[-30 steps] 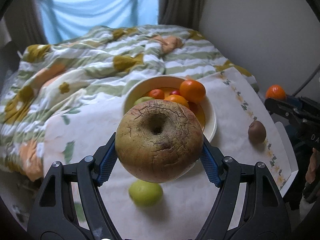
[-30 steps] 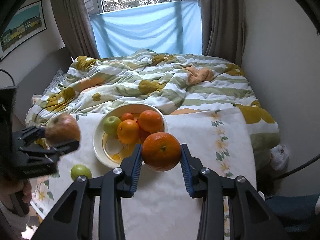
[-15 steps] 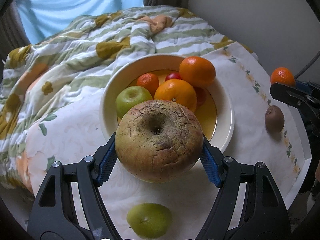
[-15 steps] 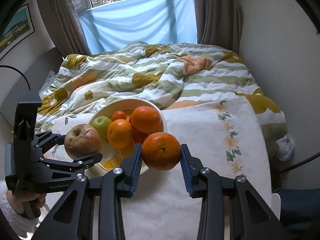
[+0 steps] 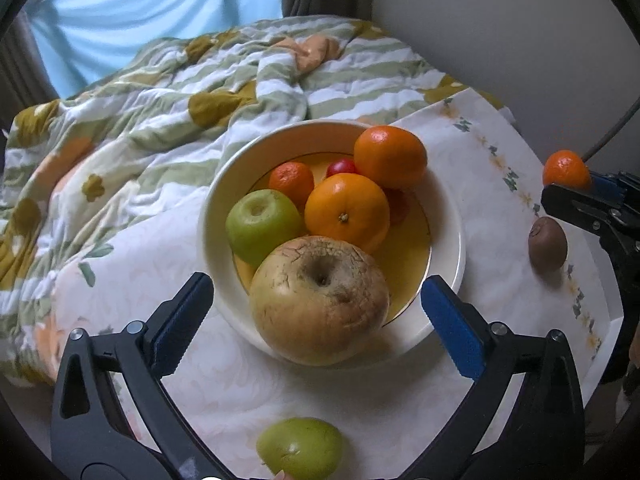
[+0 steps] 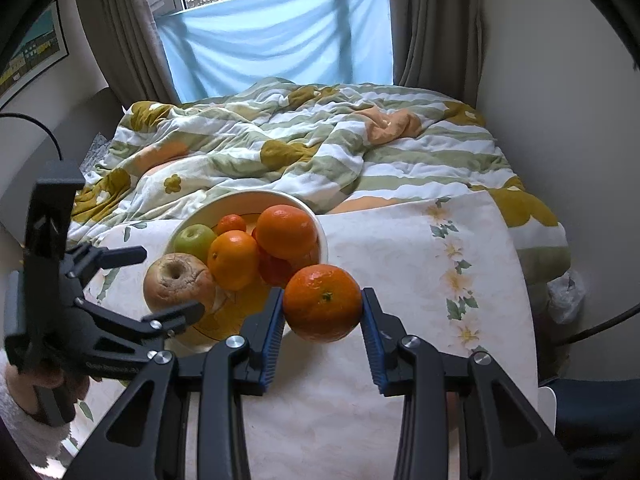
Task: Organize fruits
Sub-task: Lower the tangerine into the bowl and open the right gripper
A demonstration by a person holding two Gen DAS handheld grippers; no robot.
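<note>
Left tool (image 5: 316, 316): my jaws have just been opening and now stand wide; the pads are clear of the brown apple (image 5: 320, 300), which sits between them on the near rim of the bowl (image 5: 212, 216), touching nothing of mine.
Right tool (image 6: 323, 320): clamped narrow on an orange (image 6: 322, 302), held just beside the bowl's right edge, above the bench (image 6: 420, 264).
Step in hand: letting the apple go into the bowl. It looks perched at the edge, so I judge it best to lift my left tool straight back without brushing it, and watch that it does not roll out.
Next for the right: carry the orange over a free gap in the bowl, low, then ease the jaws apart; the pile is already high, so a drop from height could knock fruit out.
In the bowl: one brown apple, one green apple (image 5: 262, 226), two large oranges, one small mandarin (image 5: 291, 181), and something small and red behind, partly hidden.
On the bench: one green fruit (image 5: 300, 448) near me, one kiwi (image 5: 547, 249) to the right.
In my tools: one orange.
</note>
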